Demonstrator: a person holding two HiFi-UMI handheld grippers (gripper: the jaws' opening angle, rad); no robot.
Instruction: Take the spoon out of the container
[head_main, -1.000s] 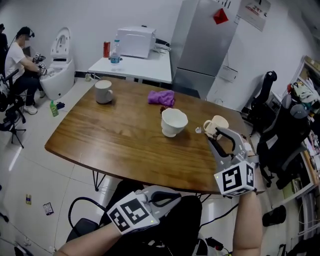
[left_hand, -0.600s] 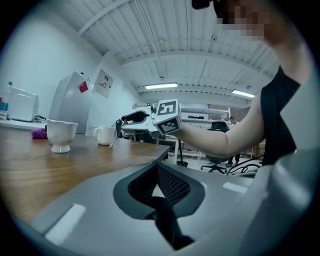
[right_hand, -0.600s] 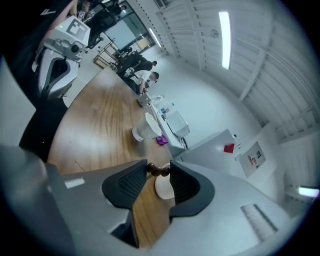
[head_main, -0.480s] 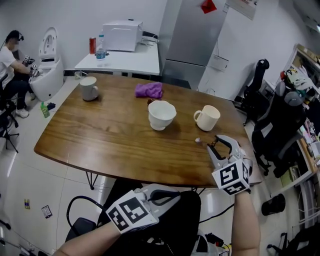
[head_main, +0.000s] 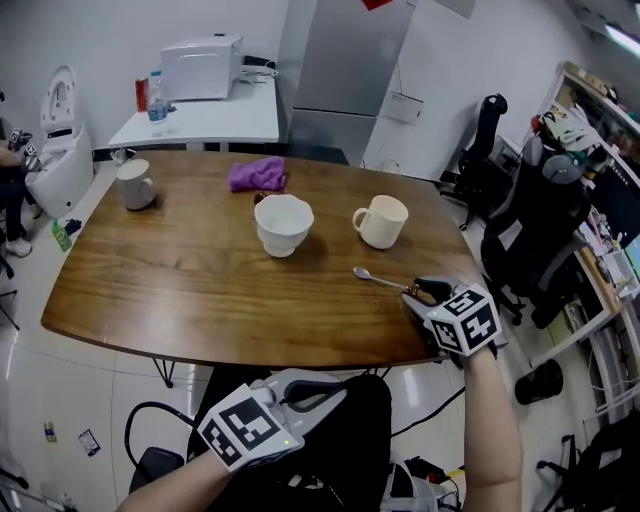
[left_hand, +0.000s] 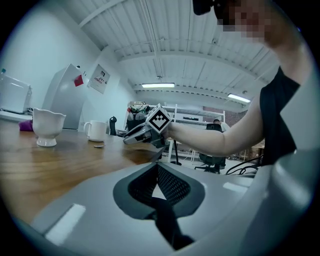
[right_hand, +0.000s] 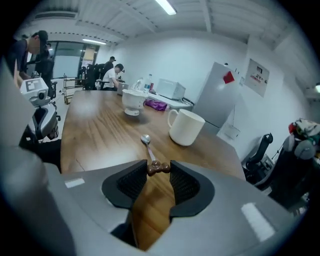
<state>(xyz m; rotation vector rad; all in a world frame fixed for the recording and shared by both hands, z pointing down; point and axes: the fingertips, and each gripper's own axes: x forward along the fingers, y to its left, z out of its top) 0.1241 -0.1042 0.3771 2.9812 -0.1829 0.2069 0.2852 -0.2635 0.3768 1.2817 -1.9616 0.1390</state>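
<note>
Lying out on the brown wooden table (head_main: 200, 290), the slim metal spoon with a brown bow-shaped handle end (right_hand: 146, 142) pointed its bowl away from the right gripper (right_hand: 159, 169). It was clear of the cream ceramic mug (right_hand: 186, 127), which stood beyond the fingertips and a little to their right. The bow end sat right between the tips of the ribbed dark fingers (right_hand: 132, 182), touching both. The grip was narrow and taken at the very end of the handle, probably because that was the part that could be reached above a mug's rim. The gripper was held low and nearly level with the tabletop, apparently to lay the spoon down.

A white footed bowl (head_main: 283, 224) stood further out, past the spoon's bowl. The left gripper (left_hand: 157, 167) hung off the near table edge, its fingers closed together on nothing, judged to be idle since one gripper sufficed.
</note>
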